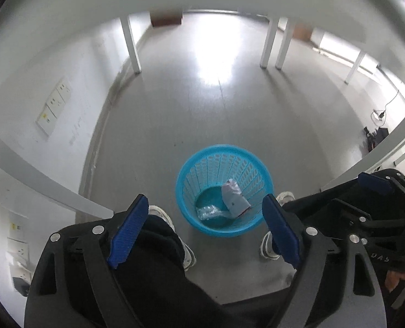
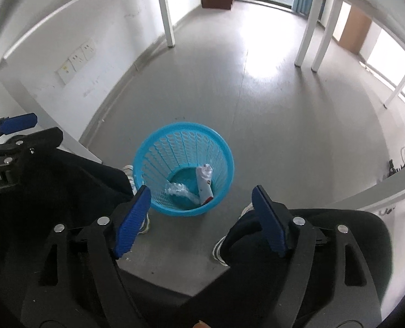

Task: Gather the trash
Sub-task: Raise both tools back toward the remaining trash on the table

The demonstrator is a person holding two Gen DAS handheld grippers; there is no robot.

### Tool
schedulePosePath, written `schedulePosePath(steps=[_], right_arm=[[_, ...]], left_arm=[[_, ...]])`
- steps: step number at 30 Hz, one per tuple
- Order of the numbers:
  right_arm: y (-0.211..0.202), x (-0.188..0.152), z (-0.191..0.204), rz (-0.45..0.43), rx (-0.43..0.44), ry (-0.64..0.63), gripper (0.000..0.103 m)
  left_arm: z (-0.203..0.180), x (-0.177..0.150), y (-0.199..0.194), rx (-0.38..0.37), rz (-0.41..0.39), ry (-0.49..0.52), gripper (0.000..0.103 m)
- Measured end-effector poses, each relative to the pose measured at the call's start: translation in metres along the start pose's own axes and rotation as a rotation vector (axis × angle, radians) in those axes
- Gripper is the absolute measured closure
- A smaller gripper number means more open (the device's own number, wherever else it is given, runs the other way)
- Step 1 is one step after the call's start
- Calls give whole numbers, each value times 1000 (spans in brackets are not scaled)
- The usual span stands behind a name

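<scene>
A blue basket (image 1: 224,191) stands on the gray floor (image 1: 202,104), just in front of the person's white shoes (image 1: 162,214). Two bits of trash lie at the bottom of it. One is a crumpled white paper wrapper (image 1: 234,198) that leans on the basket's wall. The other is a scrunched piece of clear plastic (image 1: 209,211) right beside it.

The left gripper (image 1: 205,232) hangs above the basket with its blue fingers (image 1: 128,232) spread wide, and nothing is between them. The right gripper (image 2: 199,218) is the same: wide apart and holding nothing.

So it looks like most of the job is done, since trash is already in the basket and both tools are free. No other trash shows on the floor here. If more is left, it is somewhere these pictures do not show.
</scene>
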State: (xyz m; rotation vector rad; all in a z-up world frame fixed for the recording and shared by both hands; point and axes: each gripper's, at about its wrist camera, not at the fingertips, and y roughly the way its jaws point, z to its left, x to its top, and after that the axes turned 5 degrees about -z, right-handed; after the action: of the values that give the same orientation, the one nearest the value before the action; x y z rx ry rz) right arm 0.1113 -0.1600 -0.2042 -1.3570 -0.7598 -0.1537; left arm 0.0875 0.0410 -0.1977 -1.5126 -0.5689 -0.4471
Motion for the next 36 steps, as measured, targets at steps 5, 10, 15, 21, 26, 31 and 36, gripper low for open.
schedulePosePath(steps=[5, 10, 15, 21, 26, 31, 36], right_arm=[[-46, -5, -6, -76, 16, 5, 15], [-87, -8, -8, -161, 28, 2, 9], [-131, -6, -6, -265, 33, -12, 9], [-193, 13, -13, -415, 56, 13, 9], [-218, 35, -11, -502, 69, 12, 9], [-223, 57, -13, -544, 77, 28, 9], [-224, 84, -22, -565, 68, 47, 9]], left_arm=[[4, -6, -43, -37, -83, -32, 10], [-13, -12, -81, -19, -177, 62, 6], [-16, -7, -112, -51, -244, 67, 6], [-8, 14, -153, -92, -348, 4, 6], [-1, 35, -182, -80, -432, -2, 6], [7, 55, -187, -54, -457, -18, 6], [15, 74, -186, -68, -472, -43, 6]])
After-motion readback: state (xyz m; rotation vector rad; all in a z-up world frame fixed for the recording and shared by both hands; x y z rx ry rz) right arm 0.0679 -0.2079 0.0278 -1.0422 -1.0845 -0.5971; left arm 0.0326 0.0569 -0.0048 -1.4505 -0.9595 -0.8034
